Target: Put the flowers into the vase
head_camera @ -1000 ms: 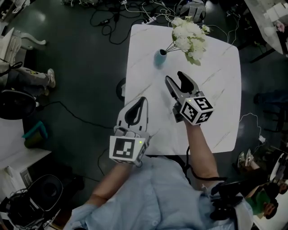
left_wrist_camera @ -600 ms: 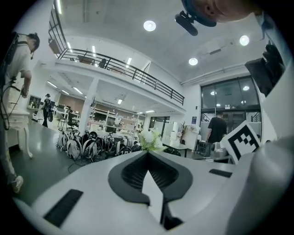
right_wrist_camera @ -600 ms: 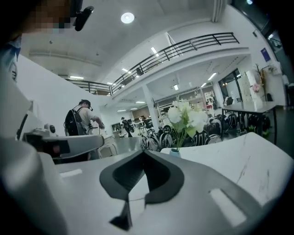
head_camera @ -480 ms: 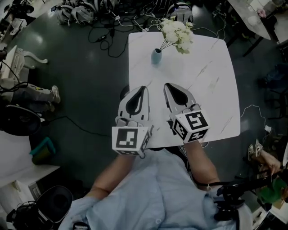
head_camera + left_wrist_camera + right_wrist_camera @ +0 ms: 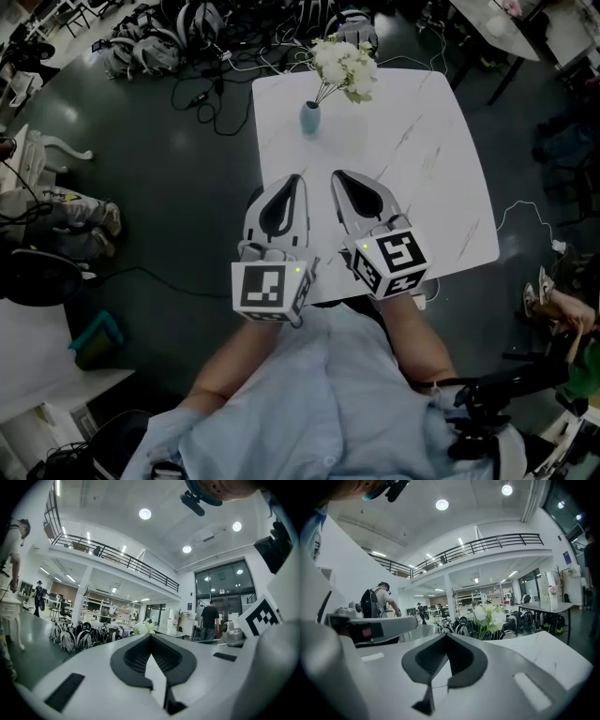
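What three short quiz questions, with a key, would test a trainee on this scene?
1. True or false: the white flowers already stand in the small light-blue vase.
2. Where on the white marble-look table is the vase? A near the far edge; B centre; C beside the grippers.
3. Fill in: the left gripper and the right gripper are both ___ and empty.
Key: 1 true; 2 A; 3 shut.

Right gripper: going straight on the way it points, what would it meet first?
Probably the flowers in the vase across the table; depth is unclear, so the right gripper might touch the table first.
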